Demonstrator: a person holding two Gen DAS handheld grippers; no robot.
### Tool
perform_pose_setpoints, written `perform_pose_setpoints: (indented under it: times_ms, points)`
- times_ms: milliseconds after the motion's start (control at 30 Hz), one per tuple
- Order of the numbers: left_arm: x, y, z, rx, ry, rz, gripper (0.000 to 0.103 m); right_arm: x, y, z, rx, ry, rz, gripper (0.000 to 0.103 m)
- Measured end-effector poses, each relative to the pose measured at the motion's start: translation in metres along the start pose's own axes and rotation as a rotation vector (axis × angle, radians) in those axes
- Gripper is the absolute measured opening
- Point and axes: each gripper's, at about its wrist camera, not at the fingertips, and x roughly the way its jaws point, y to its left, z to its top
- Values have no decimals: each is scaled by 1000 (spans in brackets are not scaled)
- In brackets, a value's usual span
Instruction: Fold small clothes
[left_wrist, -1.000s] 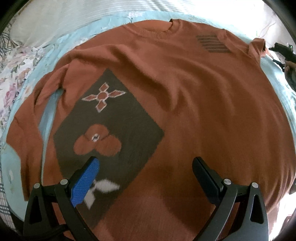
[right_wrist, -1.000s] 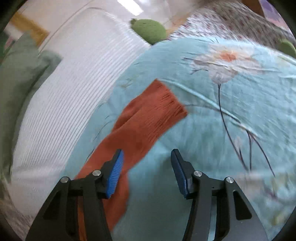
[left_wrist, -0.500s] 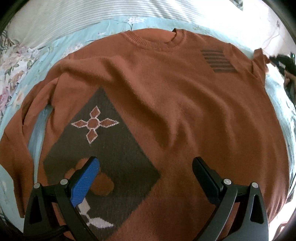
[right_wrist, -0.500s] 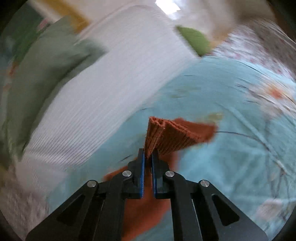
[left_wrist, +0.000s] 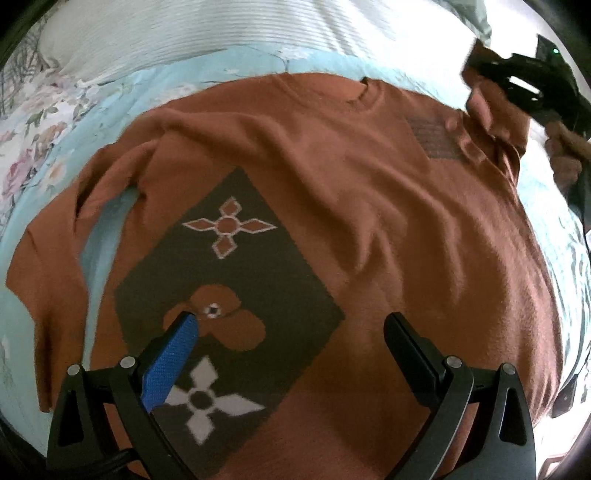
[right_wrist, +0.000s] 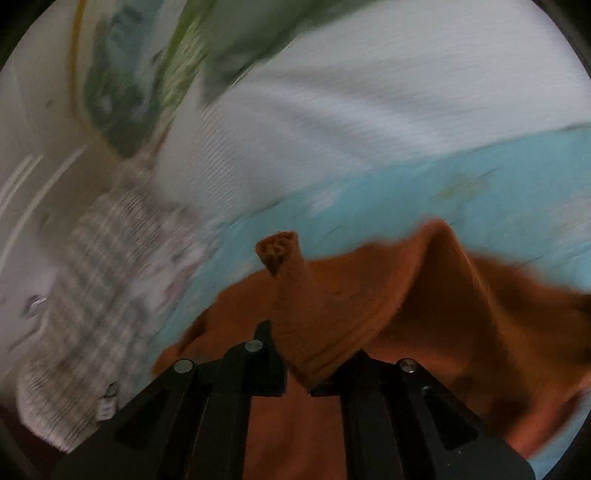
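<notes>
A rust-orange sweater (left_wrist: 332, 206) with a dark diamond panel of flower shapes lies spread front-up on a light blue floral bedsheet (left_wrist: 221, 74). My left gripper (left_wrist: 291, 328) is open and empty, hovering over the lower part of the sweater. My right gripper (right_wrist: 295, 354) is shut on the sweater's sleeve cuff (right_wrist: 284, 266) and holds it lifted, the sleeve draping back over the sweater body (right_wrist: 461, 314). In the left wrist view the right gripper (left_wrist: 517, 81) shows at the top right, by the sweater's shoulder.
A white ribbed pillow (left_wrist: 221, 33) lies beyond the collar. It also shows in the right wrist view (right_wrist: 406, 92), with green cushions (right_wrist: 221, 44) behind it. A flowered quilt (left_wrist: 33, 140) lies at the left.
My right gripper, shut on the sleeve cuff, has lifted it and swung it inward over the sweater. My left gripper has drifted slightly over the sweater, still open.
</notes>
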Motion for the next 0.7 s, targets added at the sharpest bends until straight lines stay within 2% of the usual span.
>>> perform_pose_setpoints:
  times_ms: [167,367,400,467,600,700]
  points:
    - [0,16,-3,-38,-3,-6,101,70,18,-30,47,105,72,7]
    - [2,31,1,-84,-16,-67,101,138,34,-59,92,227,132,8]
    - [2,32,4,-85,-24,-74,101,146,36,-62,103,242,133,11]
    - [7,31,14,-81,-34,-77,101,154,34,-67,127,258,124,13]
    - [19,37,38,-92,-51,-94,101,130,22,-71,183,207,109,36]
    - [25,48,62,-115,-121,-92,101,97,16,-76,183,149,83,37]
